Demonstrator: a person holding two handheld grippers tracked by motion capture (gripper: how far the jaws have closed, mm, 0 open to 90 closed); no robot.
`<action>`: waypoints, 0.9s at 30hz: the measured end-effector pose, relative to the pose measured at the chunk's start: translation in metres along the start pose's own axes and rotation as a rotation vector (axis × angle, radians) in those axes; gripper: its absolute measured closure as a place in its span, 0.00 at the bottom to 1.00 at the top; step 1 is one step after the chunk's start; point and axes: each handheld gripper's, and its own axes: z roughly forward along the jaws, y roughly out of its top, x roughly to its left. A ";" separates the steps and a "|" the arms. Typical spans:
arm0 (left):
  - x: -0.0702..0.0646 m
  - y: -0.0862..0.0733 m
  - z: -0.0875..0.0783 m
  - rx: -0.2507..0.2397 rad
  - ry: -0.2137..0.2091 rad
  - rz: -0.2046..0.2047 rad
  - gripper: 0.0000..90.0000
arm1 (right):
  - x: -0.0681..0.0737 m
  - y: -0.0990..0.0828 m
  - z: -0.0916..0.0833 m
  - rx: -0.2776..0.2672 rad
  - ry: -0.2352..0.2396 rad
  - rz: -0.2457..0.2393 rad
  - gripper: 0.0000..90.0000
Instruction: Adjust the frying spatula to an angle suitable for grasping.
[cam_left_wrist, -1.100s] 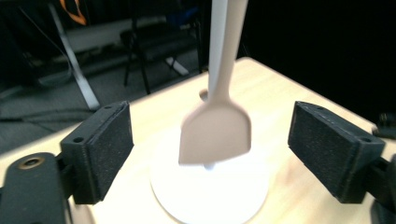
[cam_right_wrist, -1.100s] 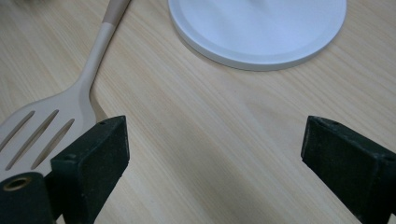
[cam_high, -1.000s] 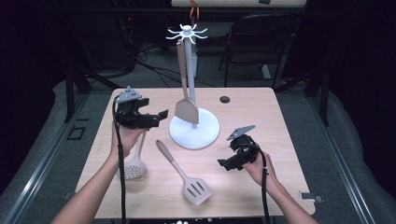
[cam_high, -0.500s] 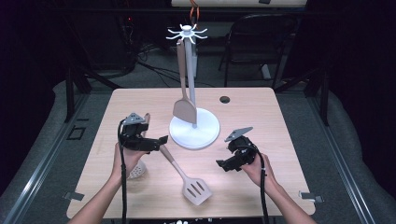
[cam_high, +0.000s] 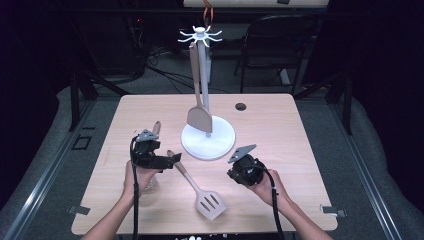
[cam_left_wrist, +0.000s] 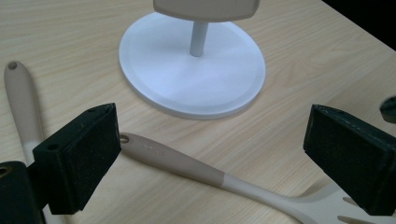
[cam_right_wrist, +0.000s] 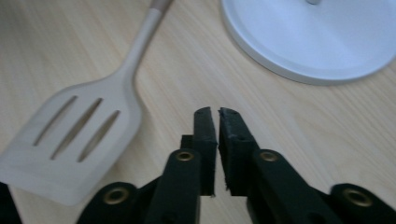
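- The slotted spatula (cam_high: 196, 186) lies flat on the wooden table (cam_high: 300, 150), its three-slot blade toward the person's edge and its tan handle running up and left toward the stand's base; in the left gripper view the handle (cam_left_wrist: 177, 161) crosses the gap between the two pads without touching either.
- The left gripper (cam_high: 167, 161) hangs low over the handle end of that spatula, jaws spread wide with nothing clamped; both black pads (cam_left_wrist: 77, 156) stand well apart.
- The right gripper (cam_high: 235, 175) sits near the table just right of the spatula; its jaws have just been closing and now meet pad to pad, with nothing between them. In the right gripper view the blade (cam_right_wrist: 70, 140) lies to the left of the closed tips.
- A second utensil lies under the left hand; its handle (cam_high: 156, 127) points away from the person, its head hidden by the hand.
- The white utensil stand (cam_high: 208, 140) rises mid-table just beyond both grippers, a solid turner (cam_high: 199, 117) hanging from its hooked top.
- A small dark round hole (cam_high: 241, 106) marks the table behind the stand.
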 end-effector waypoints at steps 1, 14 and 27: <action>0.000 -0.001 0.001 0.004 -0.001 0.000 0.04 | 0.009 0.003 0.001 -0.006 0.031 -0.018 1.00; -0.004 -0.009 0.016 0.091 0.020 -0.006 0.04 | 0.056 0.008 0.023 0.063 0.226 -0.103 1.00; -0.011 -0.019 0.029 0.175 0.010 -0.022 0.05 | 0.070 -0.001 0.052 0.227 0.250 -0.086 1.00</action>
